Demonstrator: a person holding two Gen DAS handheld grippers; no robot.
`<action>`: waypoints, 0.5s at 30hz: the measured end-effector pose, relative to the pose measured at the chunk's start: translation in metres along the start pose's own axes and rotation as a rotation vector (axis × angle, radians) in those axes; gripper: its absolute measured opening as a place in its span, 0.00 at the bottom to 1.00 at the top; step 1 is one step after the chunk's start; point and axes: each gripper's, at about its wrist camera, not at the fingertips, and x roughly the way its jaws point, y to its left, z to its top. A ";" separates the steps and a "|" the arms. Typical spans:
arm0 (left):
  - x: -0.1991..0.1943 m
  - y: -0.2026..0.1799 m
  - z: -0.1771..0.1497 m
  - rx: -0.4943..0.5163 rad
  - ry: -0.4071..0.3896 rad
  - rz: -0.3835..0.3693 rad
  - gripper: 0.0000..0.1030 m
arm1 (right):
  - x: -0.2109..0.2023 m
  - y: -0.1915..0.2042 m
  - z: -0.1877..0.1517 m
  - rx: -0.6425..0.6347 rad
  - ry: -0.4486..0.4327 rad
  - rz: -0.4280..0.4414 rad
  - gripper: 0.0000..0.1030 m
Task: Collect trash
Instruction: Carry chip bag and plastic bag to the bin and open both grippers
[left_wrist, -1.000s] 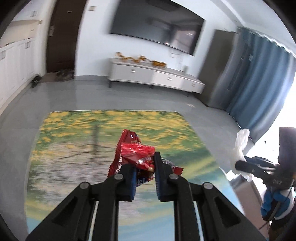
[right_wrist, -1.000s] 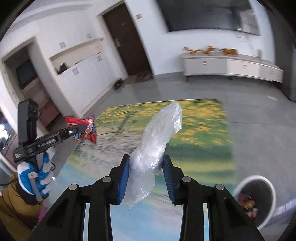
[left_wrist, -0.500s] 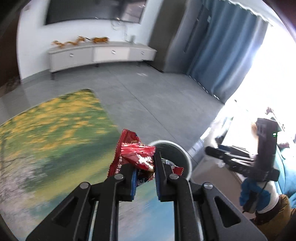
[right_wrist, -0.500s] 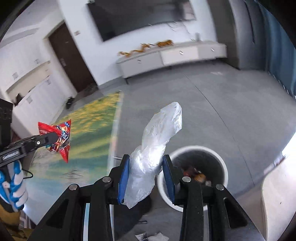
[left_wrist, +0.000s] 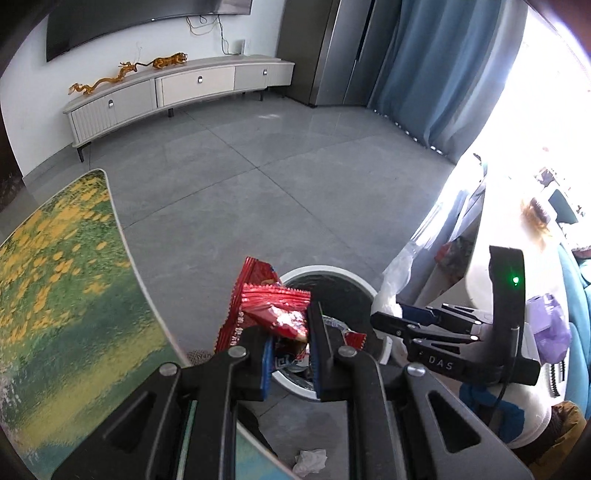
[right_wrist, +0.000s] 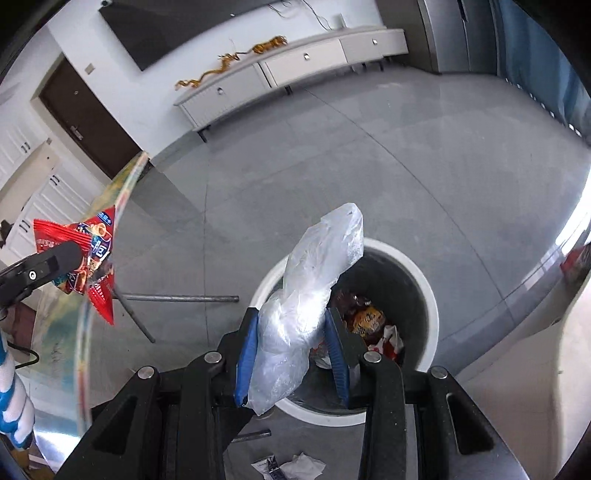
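Red wrapper (left_wrist: 267, 308) pinched in left claw (left_wrist: 290, 350), clear bag (right_wrist: 310, 295) in right claw (right_wrist: 291, 350), both over bin (right_wrist: 421, 280)

- Your left gripper (left_wrist: 290, 350) clamps a red snack wrapper (left_wrist: 267, 310) above the round white bin (left_wrist: 347, 280).
- Your right gripper (left_wrist: 384, 319) holds a clear plastic bag (left_wrist: 397, 273) beside the bin's rim.

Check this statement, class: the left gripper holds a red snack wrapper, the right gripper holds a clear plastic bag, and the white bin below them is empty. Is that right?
Not quite: the white bin is not empty. The right wrist view shows wrappers already lying inside it. The rest stands: the left gripper holds the red snack wrapper, and the right gripper holds the clear plastic bag.
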 end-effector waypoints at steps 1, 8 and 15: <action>0.006 -0.002 0.000 0.005 0.006 0.005 0.15 | 0.005 -0.004 -0.001 0.011 0.007 0.001 0.33; 0.038 -0.018 0.006 0.039 0.031 0.023 0.15 | 0.022 -0.027 -0.007 0.056 0.033 0.000 0.34; 0.062 -0.032 0.007 0.071 0.052 0.038 0.17 | 0.043 -0.044 -0.010 0.087 0.054 -0.010 0.35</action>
